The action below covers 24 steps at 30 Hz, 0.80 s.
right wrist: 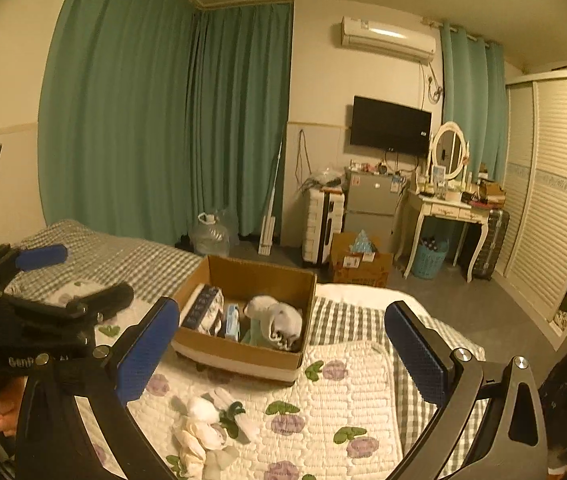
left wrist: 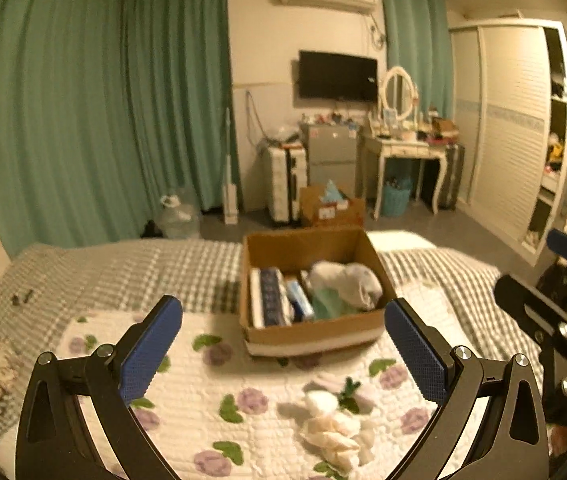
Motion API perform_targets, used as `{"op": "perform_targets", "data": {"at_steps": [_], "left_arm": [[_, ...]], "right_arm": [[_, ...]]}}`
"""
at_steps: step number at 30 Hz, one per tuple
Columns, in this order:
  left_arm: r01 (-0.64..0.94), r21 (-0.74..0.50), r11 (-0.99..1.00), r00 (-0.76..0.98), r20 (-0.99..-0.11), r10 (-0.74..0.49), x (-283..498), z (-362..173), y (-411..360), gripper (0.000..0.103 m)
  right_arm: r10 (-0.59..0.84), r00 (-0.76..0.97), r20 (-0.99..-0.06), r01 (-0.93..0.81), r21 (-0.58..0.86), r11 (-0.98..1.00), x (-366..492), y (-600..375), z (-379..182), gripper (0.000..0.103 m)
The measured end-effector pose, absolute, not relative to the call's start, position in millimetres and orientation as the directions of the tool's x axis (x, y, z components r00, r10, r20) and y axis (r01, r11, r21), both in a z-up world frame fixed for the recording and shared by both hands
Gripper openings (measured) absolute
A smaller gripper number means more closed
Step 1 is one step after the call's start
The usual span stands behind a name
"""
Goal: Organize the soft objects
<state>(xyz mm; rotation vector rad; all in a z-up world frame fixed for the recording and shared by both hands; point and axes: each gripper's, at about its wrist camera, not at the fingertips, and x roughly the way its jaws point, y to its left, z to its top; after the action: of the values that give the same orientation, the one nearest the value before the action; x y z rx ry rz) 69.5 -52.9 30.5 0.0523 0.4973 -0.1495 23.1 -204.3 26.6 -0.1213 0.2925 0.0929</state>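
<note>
An open cardboard box (left wrist: 311, 332) stands on the bed; it also shows in the right wrist view (right wrist: 239, 356). Inside lie a white-grey soft bundle (left wrist: 347, 280) (right wrist: 279, 320), a green cloth (left wrist: 327, 306), and boxed packs (left wrist: 271, 296). A soft white flower bunch with green leaves (left wrist: 333, 428) (right wrist: 203, 432) lies on the floral quilt in front of the box. My left gripper (left wrist: 283, 356) is open and empty, above the quilt, just short of the box. My right gripper (right wrist: 283, 354) is open and empty, to the right of the left one.
The bed has a floral quilt (left wrist: 211, 400) over a checked blanket (left wrist: 131, 276). Beyond the bed's far edge are a second cardboard box (left wrist: 329, 206), a suitcase (left wrist: 285, 184), a water jug (left wrist: 177, 214), a dressing table (left wrist: 403, 152) and a wardrobe (left wrist: 515, 128).
</note>
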Motion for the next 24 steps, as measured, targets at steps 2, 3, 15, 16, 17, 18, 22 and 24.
{"op": "perform_targets", "data": {"at_steps": [2, 3, 15, 16, 17, 18, 22, 24], "left_arm": [[0.169, 0.007, 0.986, 0.851, -0.505, -0.142, 72.7, 15.5, -55.3, 0.103], [0.173, 0.006, 0.985, 0.842, -0.519, -0.145, 74.1, 7.7, -57.5, 0.103], [0.185, 0.011, 0.983, 0.709, -0.693, -0.126, 101.1, -89.2, -64.8, 0.102], [0.188, 0.005, 0.982, 0.696, -0.707, -0.13, 103.2, -95.8, -64.1, 0.102], [0.192, 0.001, 0.981, 0.681, -0.721, -0.132, 105.2, -102.4, -63.8, 0.102], [0.194, 0.001, 0.981, 0.664, -0.737, -0.131, 106.5, -110.8, -65.1, 0.102], [0.208, -0.035, 0.978, 0.605, -0.78, -0.156, 109.6, -133.2, -65.9, 0.102], [0.221, -0.054, 0.974, 0.573, -0.801, -0.174, 110.8, -143.2, -68.7, 0.102]], "right_arm": [[0.065, 0.948, -0.313, -0.103, -0.109, 0.989, 33.6, -207.1, 14.3, 0.103], [0.059, 0.944, -0.324, -0.1, -0.111, 0.989, 38.9, -207.8, 8.1, 0.103], [0.05, 0.877, -0.478, -0.127, -0.131, 0.983, 95.0, -209.8, -67.7, 0.103], [0.051, 0.87, -0.49, -0.131, -0.131, 0.983, 98.2, -210.4, -73.5, 0.103], [0.05, 0.864, -0.501, -0.134, -0.132, 0.982, 101.4, -210.2, -78.5, 0.103], [0.049, 0.859, -0.51, -0.136, -0.134, 0.982, 103.9, -209.7, -82.8, 0.103], [0.05, 0.823, -0.566, -0.151, -0.133, 0.979, 120.5, -209.7, -107.0, 0.102], [0.068, 0.798, -0.599, -0.167, -0.112, 0.979, 127.5, -210.0, -118.2, 0.095]]}}
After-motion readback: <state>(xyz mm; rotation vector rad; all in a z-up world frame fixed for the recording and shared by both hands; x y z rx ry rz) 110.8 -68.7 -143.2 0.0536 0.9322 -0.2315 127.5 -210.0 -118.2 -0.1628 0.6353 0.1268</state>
